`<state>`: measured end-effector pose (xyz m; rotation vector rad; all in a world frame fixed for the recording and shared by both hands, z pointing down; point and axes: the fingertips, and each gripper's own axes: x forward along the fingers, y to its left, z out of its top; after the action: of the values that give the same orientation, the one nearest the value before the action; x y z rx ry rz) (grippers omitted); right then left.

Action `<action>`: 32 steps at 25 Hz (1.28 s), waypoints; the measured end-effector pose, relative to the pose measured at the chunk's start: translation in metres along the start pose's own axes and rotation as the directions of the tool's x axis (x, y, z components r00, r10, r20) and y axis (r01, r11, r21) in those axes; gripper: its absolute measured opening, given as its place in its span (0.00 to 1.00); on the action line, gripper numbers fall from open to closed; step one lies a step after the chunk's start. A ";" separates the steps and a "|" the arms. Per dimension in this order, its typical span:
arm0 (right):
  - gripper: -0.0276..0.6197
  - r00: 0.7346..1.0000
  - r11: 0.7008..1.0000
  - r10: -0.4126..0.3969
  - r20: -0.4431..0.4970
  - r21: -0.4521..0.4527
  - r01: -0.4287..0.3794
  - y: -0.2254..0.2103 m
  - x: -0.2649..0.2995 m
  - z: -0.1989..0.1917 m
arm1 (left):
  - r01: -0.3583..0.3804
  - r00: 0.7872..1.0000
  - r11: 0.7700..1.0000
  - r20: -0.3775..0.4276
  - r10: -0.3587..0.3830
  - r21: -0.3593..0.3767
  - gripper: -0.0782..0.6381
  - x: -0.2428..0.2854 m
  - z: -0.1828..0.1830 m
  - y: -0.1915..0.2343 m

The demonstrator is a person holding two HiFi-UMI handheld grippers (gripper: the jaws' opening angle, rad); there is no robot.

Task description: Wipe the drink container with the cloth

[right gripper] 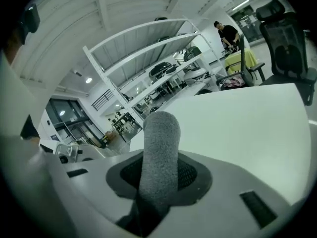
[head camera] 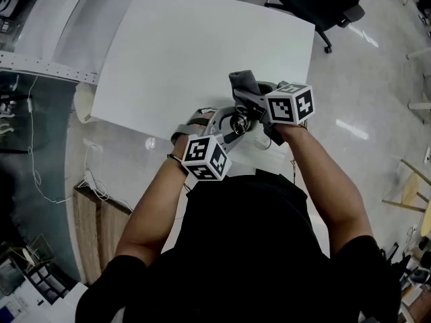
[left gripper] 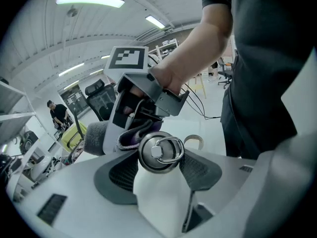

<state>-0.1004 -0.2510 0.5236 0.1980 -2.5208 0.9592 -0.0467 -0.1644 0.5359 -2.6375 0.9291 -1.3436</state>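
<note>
- The bottle [left gripper: 158, 200] is being held over the table [head camera: 188, 52] edge by the left gripper [left gripper: 159, 168], jaws clamped on its white body
- The cloth [right gripper: 159, 148] is being pinched tight in the right gripper [right gripper: 158, 175]
- Wiping is judged as being under way: the cloth is being laid against the lid [left gripper: 159, 152]; the body remains
- Being counted: one bottle, one cloth, two grippers

A white table [head camera: 188, 52] takes the middle of the head view. A black office chair [head camera: 323, 5] stands on the glossy floor [head camera: 363, 79] at 1 o'clock. At 8 o'clock lie a wooden board [head camera: 94, 227] and thin white cables [head camera: 93, 184]. In the right gripper view, white shelving [right gripper: 148, 68] rises at 11 o'clock, and a person in black [right gripper: 229, 33] stands at 1 o'clock.
</note>
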 end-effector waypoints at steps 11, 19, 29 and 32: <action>0.21 0.973 0.991 0.110 -0.202 0.095 -0.092 -0.015 0.028 -0.017 | -0.017 1.000 0.999 -0.005 0.017 0.045 0.47 0.002 0.000 -0.005; 0.21 0.951 0.993 0.101 -0.292 0.084 -0.080 -0.032 0.039 -0.033 | -0.023 1.000 0.998 -0.016 0.024 0.059 0.47 0.002 0.006 -0.006; 0.21 0.945 0.996 -0.029 -0.326 -0.086 0.001 -0.061 0.040 -0.051 | -0.021 1.000 0.998 -0.004 0.022 0.053 0.47 0.002 0.007 -0.010; 0.21 0.940 0.972 -0.108 -0.324 -0.232 0.032 -0.065 0.039 -0.052 | -0.020 1.000 0.998 0.000 0.020 0.057 0.47 0.002 0.008 -0.011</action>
<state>-0.0995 -0.2640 0.6146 0.0491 -2.2647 0.6137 -0.0340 -0.1581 0.5356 -2.5796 0.9012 -1.3452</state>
